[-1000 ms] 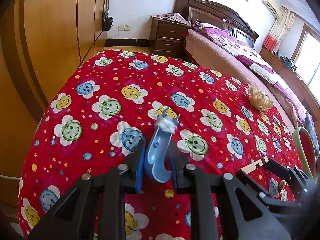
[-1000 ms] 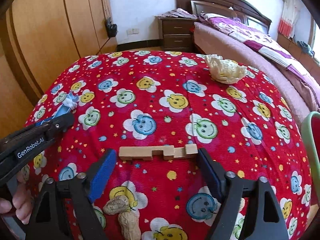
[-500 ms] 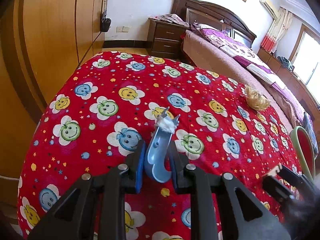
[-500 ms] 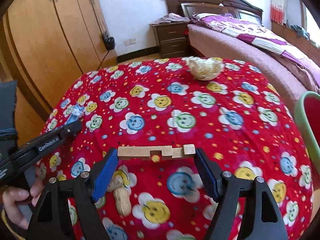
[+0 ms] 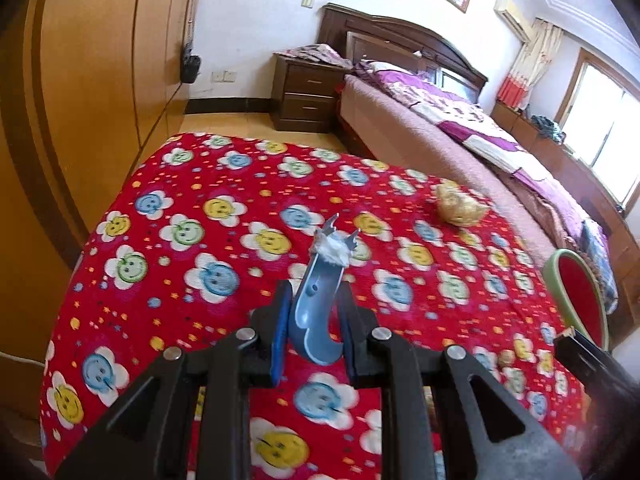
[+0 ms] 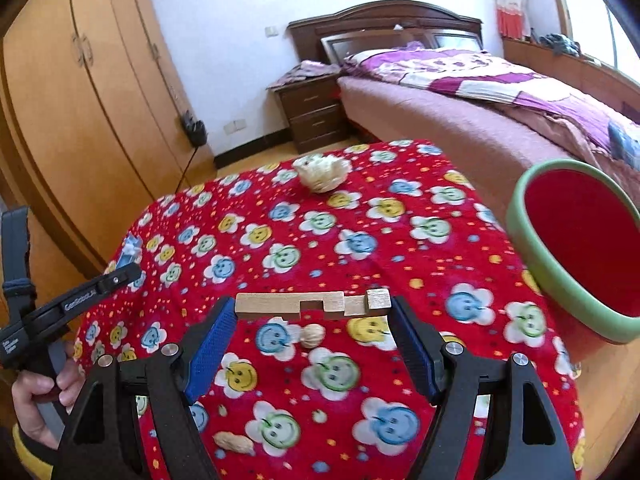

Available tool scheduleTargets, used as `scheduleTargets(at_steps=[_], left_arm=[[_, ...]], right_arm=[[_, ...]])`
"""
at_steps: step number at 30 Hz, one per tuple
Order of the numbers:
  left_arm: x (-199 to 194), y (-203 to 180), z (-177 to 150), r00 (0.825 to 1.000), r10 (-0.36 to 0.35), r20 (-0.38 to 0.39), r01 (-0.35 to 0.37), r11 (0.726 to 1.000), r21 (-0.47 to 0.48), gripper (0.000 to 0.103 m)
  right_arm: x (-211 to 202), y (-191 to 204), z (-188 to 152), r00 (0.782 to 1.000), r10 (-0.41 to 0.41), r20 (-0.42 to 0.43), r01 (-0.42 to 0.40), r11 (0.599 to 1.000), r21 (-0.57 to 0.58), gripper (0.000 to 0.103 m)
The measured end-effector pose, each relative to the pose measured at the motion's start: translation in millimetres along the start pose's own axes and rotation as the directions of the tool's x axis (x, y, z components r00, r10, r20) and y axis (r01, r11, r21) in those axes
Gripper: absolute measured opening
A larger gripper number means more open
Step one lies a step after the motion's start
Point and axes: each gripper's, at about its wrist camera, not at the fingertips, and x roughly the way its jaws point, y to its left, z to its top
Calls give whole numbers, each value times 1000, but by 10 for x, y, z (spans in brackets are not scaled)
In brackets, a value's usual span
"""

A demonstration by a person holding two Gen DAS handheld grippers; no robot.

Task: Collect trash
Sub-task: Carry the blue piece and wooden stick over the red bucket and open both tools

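My left gripper [image 5: 314, 328] is shut on a blue plastic piece [image 5: 316, 312] with a white tuft at its tip, held above the red smiley tablecloth [image 5: 200, 240]. My right gripper [image 6: 312, 308] is shut on a notched wooden strip [image 6: 312, 305], held level above the cloth. A green-rimmed red bin [image 6: 576, 240] stands just right of the table, close to the right gripper; it also shows in the left wrist view [image 5: 576, 288]. A crumpled cream wrapper [image 6: 322, 170] lies at the far edge, also seen from the left wrist [image 5: 458, 210].
Peanuts [image 6: 234, 442] and a round nut [image 6: 312, 336] lie on the cloth under the right gripper. A wooden wardrobe [image 5: 100, 80] stands left, a bed [image 6: 480, 100] right and a nightstand [image 5: 308, 96] behind.
My right gripper has lifted and swung right with the wooden strip, bringing the bin close into view. My left gripper has risen slightly with the blue piece.
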Motion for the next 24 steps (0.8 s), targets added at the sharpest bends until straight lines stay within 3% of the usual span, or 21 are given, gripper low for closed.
scheduleTargets(at_steps=[24], left_arm=[[-423, -918, -172, 979, -202, -37, 204, 977, 67, 22]], right_arm=[[-737, -711, -70, 989, -15, 146, -3, 992, 125, 78]])
